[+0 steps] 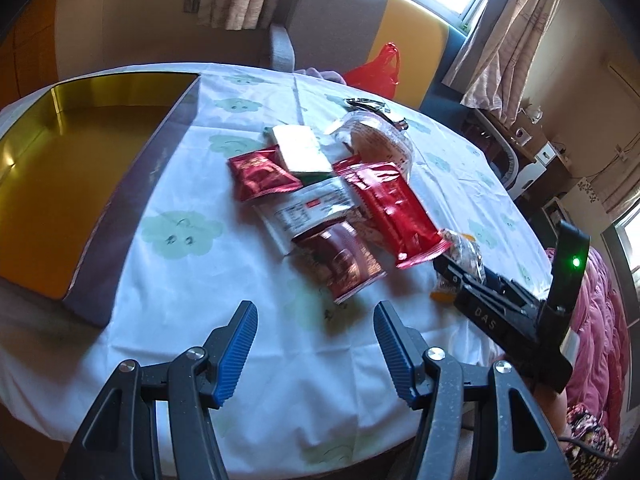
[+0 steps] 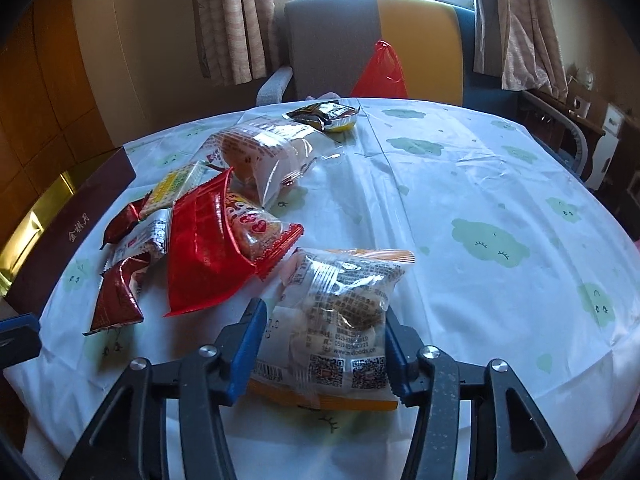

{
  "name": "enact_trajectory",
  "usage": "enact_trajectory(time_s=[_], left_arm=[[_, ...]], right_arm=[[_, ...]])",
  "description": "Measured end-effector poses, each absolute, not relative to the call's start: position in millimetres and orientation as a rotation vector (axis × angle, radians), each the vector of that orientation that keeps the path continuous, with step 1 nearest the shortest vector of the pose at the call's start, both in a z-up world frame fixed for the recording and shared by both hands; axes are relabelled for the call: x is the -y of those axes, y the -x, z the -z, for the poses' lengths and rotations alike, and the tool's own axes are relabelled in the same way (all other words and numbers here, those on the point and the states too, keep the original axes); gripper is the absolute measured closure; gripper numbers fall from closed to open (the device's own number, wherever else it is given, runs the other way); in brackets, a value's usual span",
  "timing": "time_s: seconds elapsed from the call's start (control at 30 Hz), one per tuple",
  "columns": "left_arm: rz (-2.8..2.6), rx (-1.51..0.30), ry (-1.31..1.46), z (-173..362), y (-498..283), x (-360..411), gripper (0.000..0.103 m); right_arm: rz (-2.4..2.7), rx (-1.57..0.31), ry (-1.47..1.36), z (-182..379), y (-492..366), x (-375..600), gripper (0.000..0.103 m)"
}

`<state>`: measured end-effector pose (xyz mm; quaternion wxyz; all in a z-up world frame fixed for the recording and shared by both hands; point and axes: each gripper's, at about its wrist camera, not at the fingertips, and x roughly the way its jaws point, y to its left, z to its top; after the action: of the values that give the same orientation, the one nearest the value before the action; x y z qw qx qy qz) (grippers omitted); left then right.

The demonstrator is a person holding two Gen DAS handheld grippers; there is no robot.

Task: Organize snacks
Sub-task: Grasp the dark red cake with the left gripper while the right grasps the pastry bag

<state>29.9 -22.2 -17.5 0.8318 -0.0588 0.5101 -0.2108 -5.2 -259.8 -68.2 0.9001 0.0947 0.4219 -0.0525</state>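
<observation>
Clear-wrapped snack pack (image 2: pixel 340 320) on surface, apart from pile, clamped by right gripper (image 2: pixel 322 344) for lifting | left gripper (image 1: pixel 316 344) open, empty, hovering | gold-lined box (image 1: pixel 72 184) left, likely destination

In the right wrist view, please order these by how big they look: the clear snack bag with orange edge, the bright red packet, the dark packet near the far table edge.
1. Clear snack bag with orange edge, though it is nearest the camera.
2. Bright red packet.
3. Dark packet, farthest away.
</observation>
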Motion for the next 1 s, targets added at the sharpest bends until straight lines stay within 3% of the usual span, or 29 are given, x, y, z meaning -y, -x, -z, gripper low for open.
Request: enact_trajectory(time_s=[0.43,0.53,0.67,0.73,1.0], left_arm=[[0.435,-1.039,0.055,24,-68,68,0.042],[0.419,-1.076,0.035,36,-75,74,0.051],[0.402,-1.093,0.014,51,-76,74,0.053],[0.403,-1.094,0.0,58,-74,73,0.06],[0.439,-1.013,-0.021,59,-63,64,0.07]], right_arm=[[0.128,-0.843,-0.201,73,10,265,0.046],[0.129,-0.837,-0.182,74,10,262,0.044],[0.129,-0.831,-0.174,75,11,261,0.043],[0.129,-0.828,-0.172,75,11,261,0.043],[0.134,-0.816,-0.162,76,12,259,0.042]])
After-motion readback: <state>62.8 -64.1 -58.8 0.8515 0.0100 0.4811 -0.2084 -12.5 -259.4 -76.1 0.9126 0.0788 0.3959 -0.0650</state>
